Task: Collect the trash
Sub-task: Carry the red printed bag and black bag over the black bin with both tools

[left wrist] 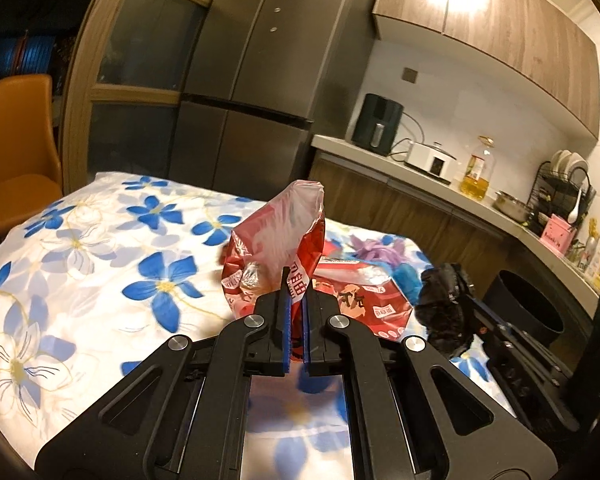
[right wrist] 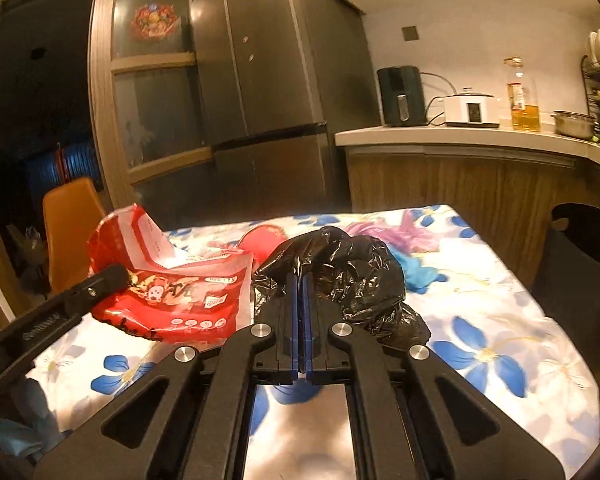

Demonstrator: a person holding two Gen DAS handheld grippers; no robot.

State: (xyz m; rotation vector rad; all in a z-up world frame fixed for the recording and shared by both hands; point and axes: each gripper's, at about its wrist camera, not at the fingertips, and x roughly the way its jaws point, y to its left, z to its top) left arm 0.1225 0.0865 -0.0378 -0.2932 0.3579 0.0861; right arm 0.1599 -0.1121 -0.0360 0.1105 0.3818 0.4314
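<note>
The left hand-held gripper (left wrist: 297,280) is clamped on one red snack bag (left wrist: 278,236), lifted above the floral bench (left wrist: 80,240). Only the right wrist view shows the right hand-held gripper (right wrist: 301,280) pinching one black plastic bag (right wrist: 352,268), with a second red packet (right wrist: 172,292) lying beside it.

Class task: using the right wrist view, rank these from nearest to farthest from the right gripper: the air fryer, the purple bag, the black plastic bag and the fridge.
1. Black plastic bag: pinched in the jaws of the right gripper.
2. Purple bag: just behind it on the table, slightly right.
3. Air fryer: on the counter, back right.
4. Fridge: beyond the table, centre-left; close to the air fryer in depth, so this order is tentative.
</note>
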